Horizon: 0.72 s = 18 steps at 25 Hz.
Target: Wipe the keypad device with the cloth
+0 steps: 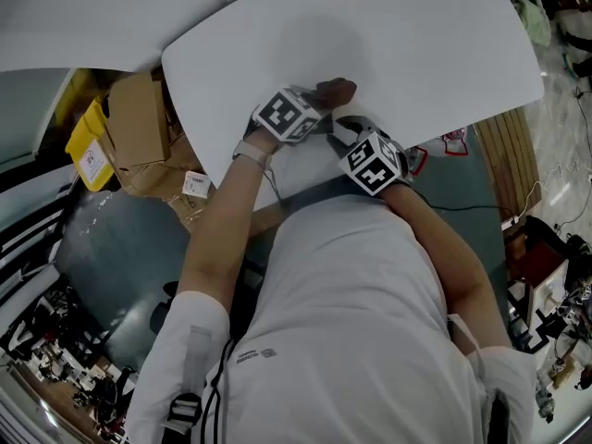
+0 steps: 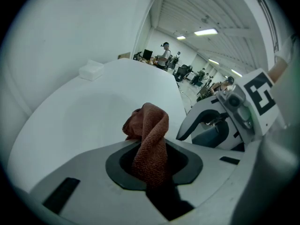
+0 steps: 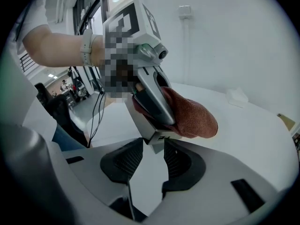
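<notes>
Overhead view of me leaning over a white desk (image 1: 416, 44). At far left, off the desk, a yellow bin (image 1: 88, 151) stands beside a brown cardboard box (image 1: 139, 118).

Moving right, my left arm reaches over the near edge of the desk, with a pale band (image 1: 248, 152) on the wrist. My left tool (image 2: 150, 168) is clamped on a rust-brown cloth (image 2: 151, 128). The cloth runs down between the dark pads, and its free end stands up past the tips in a twisted bunch.

Just right of it, close beside, is my right tool (image 3: 151, 159). Its ribbed pads stand wide apart with bare desk showing between them, and they grip nothing. The lower end of a pale grey boxy piece (image 3: 143, 121) sits just at its tips, and the cloth bulges out on that piece's right. It may be the keypad device or part of my left tool, and I cannot tell which.

Farther right in my right tool's view, toward the back of the desk, lies a small white block (image 3: 236, 96), well apart from both tools.
</notes>
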Each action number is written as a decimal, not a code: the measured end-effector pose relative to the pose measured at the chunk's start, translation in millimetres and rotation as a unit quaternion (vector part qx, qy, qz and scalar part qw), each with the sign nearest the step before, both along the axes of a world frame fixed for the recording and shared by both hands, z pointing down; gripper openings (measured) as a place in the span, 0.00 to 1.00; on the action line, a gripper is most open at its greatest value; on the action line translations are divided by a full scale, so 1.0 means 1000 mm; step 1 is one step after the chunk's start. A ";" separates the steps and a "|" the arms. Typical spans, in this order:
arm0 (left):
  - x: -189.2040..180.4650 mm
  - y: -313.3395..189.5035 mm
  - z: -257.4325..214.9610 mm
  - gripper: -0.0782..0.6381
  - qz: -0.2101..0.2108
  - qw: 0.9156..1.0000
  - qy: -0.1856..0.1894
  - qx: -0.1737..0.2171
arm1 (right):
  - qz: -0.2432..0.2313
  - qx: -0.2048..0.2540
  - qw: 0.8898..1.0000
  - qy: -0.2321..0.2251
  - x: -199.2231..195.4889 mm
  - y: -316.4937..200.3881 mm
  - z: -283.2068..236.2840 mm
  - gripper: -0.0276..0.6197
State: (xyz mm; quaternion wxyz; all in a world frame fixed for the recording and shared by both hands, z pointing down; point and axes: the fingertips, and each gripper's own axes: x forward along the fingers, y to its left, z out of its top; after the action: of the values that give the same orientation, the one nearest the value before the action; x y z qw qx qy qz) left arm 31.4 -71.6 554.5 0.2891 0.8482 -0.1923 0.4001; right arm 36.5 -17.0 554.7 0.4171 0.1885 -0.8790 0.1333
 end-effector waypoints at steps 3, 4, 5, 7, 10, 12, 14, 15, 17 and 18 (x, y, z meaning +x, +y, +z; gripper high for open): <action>0.000 -0.005 0.004 0.22 -0.009 1.000 -0.013 0.010 | 0.000 0.003 1.000 0.002 0.002 0.000 0.000 0.27; -0.001 -0.009 0.006 0.22 -0.013 1.000 -0.020 0.019 | 0.000 0.003 1.000 0.003 0.002 0.000 0.000 0.27; -0.004 -0.012 0.006 0.22 -0.020 0.999 -0.029 0.030 | -0.001 0.003 1.000 0.003 0.002 0.000 0.000 0.27; -0.010 -0.018 0.005 0.22 -0.043 0.997 -0.039 0.051 | 0.000 0.005 1.000 0.000 0.002 0.000 -0.002 0.27; -0.023 -0.023 -0.005 0.22 -0.096 0.993 -0.028 0.070 | 0.016 0.002 1.000 -0.016 0.005 -0.004 -0.008 0.27; -0.036 -0.026 -0.021 0.22 -0.138 0.986 -0.013 0.090 | 0.031 -0.001 0.999 -0.030 0.009 -0.008 -0.013 0.27; -0.053 -0.028 -0.041 0.22 -0.178 0.977 0.008 0.118 | 0.041 0.006 0.998 -0.048 0.011 -0.014 -0.024 0.27; -0.063 -0.028 -0.052 0.22 -0.199 0.971 0.020 0.132 | 0.042 0.011 0.998 -0.055 0.011 -0.018 -0.031 0.27; -0.084 -0.025 -0.073 0.22 -0.247 0.956 0.044 0.154 | 0.040 0.023 0.997 -0.061 0.014 -0.022 -0.045 0.27; -0.094 -0.020 -0.081 0.22 -0.273 0.947 0.055 0.162 | 0.037 0.030 0.997 -0.064 0.014 -0.024 -0.051 0.27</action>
State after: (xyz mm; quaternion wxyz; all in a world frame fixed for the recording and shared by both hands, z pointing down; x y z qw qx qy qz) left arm -62.8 -91.9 473.4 0.2564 0.8193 -0.4624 0.2217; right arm 50.8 -41.0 503.6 0.3487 0.2245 -0.9000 0.1338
